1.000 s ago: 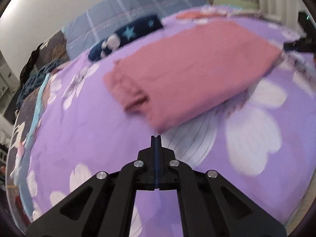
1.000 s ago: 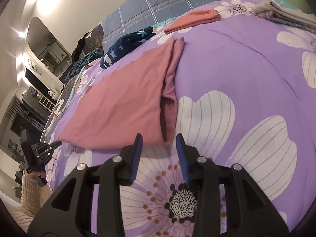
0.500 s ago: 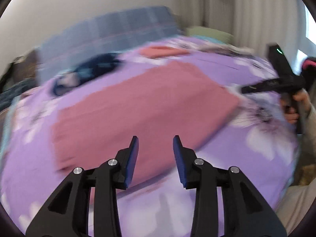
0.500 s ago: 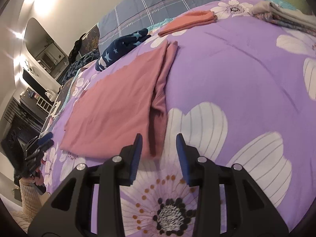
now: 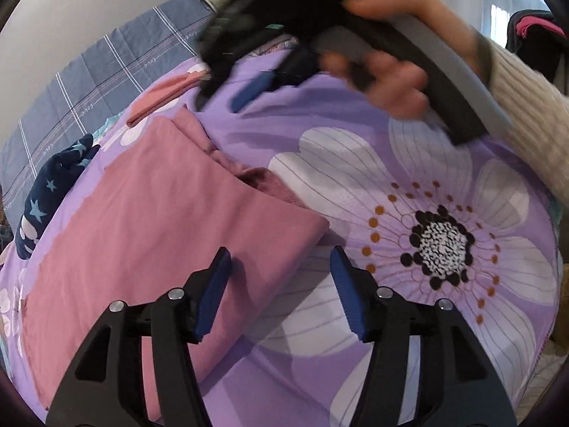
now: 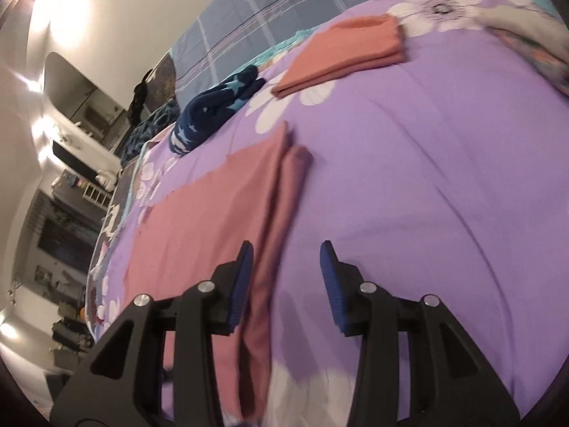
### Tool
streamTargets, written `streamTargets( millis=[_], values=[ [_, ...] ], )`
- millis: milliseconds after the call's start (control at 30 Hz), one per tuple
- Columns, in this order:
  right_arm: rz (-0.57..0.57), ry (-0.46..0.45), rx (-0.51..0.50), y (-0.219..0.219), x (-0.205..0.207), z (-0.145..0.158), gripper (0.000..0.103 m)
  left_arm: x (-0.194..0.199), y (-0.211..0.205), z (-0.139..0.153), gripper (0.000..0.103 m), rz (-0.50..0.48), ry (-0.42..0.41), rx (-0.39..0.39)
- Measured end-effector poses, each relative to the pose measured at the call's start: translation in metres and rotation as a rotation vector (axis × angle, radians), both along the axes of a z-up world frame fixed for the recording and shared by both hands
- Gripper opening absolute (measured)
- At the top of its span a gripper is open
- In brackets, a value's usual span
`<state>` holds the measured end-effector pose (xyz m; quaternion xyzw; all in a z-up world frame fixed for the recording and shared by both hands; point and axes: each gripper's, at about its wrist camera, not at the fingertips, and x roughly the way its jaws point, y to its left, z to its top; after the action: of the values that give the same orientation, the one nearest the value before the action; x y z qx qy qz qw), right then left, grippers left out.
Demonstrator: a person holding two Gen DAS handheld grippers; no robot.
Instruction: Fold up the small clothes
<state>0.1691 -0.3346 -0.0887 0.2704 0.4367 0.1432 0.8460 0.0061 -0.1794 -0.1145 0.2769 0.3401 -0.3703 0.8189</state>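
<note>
Purple flowered bedding point(image 5: 355, 135) covers the bed and carries everything, with a blue checked blanket point(image 5: 85, 82) at its far end against a pale wall. Landmark throughout: the pink garment point(image 5: 160, 235), the task's piece, lying flat on the bedding and already doubled, with a narrow folded strip along its right edge point(image 6: 281, 213).

The left gripper point(image 5: 281, 291) hangs over the garment's near right corner, its jaws having just been opening and now spread, with only that corner under the gap, nothing pinched. The right gripper point(image 6: 286, 281) sits over the narrow strip farther along the same edge, jaws also having just opened a little, apart, the strip lying below them unclamped as far as the blur lets me judge.

To fold well, I would bite both layers at the two ends of this edge together, lift evenly, and carry it across to the garment's left edge so the corners meet.

Beyond the garment lie a navy star-printed piece point(image 6: 213, 110) and a folded orange piece point(image 6: 345, 49), well apart from it. Nearer trouble: the person's right hand point(image 5: 398, 71) and cream sleeve point(image 5: 526, 114) cross above the left gripper, so the two tools could knock.
</note>
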Motion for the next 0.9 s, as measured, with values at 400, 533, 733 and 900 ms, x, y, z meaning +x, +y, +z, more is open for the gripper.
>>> streamTargets(
  millis=[400, 533, 733, 900],
  values=[
    [0.013, 0.054, 0.078, 0.008, 0.086, -0.019, 0.055, 0.028, -0.017, -0.001, 0.061, 0.066, 0.041, 0.002],
    [0.041, 0.026, -0.035, 0.022, 0.09, -0.012, 0.026, 0.023, -0.019, -0.001, 0.061, 0.064, 0.043, -0.007],
    [0.042, -0.024, -0.064, 0.025, 0.088, -0.001, 0.006, 0.029, -0.023, 0.0, 0.061, 0.053, 0.031, -0.013],
    [0.056, -0.057, -0.105, 0.029, 0.085, 0.006, 0.006, 0.019, -0.031, 0.002, 0.04, 0.021, -0.029, 0.004]
  ],
)
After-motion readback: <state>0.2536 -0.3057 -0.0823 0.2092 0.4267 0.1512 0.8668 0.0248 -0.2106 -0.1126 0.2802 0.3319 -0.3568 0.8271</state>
